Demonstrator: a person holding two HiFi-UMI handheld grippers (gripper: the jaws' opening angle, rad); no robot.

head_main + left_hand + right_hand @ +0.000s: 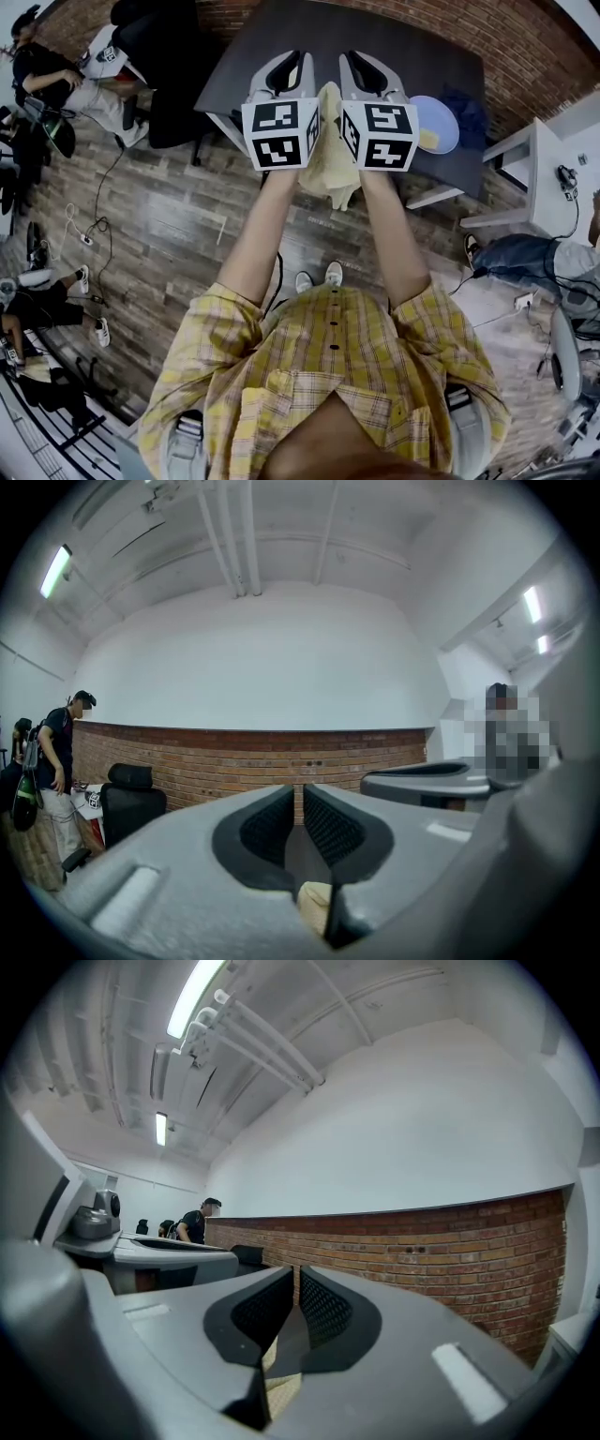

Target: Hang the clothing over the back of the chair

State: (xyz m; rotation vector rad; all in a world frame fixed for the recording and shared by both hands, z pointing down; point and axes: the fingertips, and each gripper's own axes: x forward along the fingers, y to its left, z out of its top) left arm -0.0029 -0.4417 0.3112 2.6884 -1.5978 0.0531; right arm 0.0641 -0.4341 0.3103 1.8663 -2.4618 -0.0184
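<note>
Out in front of the person's chest, the left gripper (pixel 286 73) and right gripper (pixel 367 73) each pinch shut on the pale yellow clothing (pixel 334 167), seemingly so it hangs spread for draping. The black chair (pixel 173 98) stands farther off.

Pale-yellow clothing (pixel 333 159): soft matt cloth, creased. Left hand-held gripper (pixel 286 73) and right hand-held gripper (pixel 367 70): smooth matt grey plastic. Pads (pixel 330 825): black, ribbed. Bench (pixel 253 37): dark matt top. Floor (pixel 178 225): wood-look planks. Wall (pixel 450 1241): rough brick.
</note>
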